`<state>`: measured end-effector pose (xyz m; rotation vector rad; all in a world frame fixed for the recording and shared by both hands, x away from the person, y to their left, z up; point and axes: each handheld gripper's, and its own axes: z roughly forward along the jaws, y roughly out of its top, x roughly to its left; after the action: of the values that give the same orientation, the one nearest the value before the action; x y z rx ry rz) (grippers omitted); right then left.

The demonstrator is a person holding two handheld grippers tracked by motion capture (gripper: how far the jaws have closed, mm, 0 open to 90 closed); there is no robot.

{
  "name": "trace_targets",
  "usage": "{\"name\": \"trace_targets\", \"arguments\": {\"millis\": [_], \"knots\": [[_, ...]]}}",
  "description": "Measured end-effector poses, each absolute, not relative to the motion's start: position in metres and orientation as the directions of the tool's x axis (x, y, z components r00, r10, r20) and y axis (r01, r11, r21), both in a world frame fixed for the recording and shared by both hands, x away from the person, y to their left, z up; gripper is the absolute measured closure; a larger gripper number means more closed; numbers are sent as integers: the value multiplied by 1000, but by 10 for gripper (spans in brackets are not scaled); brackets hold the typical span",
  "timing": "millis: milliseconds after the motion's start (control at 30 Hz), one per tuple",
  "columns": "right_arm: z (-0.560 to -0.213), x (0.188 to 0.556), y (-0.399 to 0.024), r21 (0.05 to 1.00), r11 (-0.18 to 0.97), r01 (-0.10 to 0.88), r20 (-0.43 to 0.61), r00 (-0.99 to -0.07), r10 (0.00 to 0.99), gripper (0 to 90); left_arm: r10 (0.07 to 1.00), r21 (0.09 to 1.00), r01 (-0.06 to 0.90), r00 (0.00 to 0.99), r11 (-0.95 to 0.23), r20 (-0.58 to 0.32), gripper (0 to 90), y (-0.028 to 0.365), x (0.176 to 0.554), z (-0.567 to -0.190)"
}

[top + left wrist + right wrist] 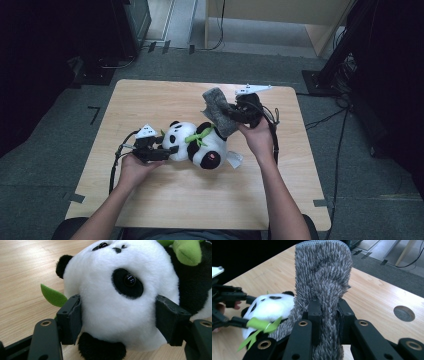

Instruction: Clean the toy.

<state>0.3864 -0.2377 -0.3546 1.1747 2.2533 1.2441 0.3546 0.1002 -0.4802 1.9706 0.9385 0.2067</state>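
Panda (197,145) lies on the table (165,200), left gripper (117,322) clamped around its head. Right gripper (329,315) pinches the grey fuzzy cloth (323,277) tight, lifted just above the panda's body.

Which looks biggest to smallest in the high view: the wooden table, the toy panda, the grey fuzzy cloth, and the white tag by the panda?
1. Wooden table, by far the largest.
2. Toy panda.
3. Grey fuzzy cloth, somewhat smaller; it is lifted nearer the camera, so this rank is less sure.
4. White tag, smallest.
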Motion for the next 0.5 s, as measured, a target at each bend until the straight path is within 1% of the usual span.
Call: {"name": "trace_targets", "arguments": {"millis": [133,233,300,333,400,433,500], "knots": [[-357,379,-241,807,291,514,112,-617,779,773,687,794,532,696,-295,-211,294,100,354,-480],[-376,376,-245,787,278,551,154,-611,777,771,688,794,530,696,-299,-206,294,100,354,-480],[-389,377,-246,764,292,576,153,-600,785,767,689,794,532,694,-294,-210,295,99,354,-480],[-395,377,-247,766,294,572,143,-597,789,768,689,793,532,694,-296,-209,295,99,354,-480],[-399,377,-249,771,281,571,148,-590,793,768,690,793,533,692,-294,-209,296,99,354,-480],[-403,377,-255,767,252,590,174,-569,803,768,690,794,533,692,-293,-210,296,99,354,-480],[-404,377,-258,766,251,592,173,-566,806,768,690,794,533,693,-293,-210,296,99,354,-480]]}}
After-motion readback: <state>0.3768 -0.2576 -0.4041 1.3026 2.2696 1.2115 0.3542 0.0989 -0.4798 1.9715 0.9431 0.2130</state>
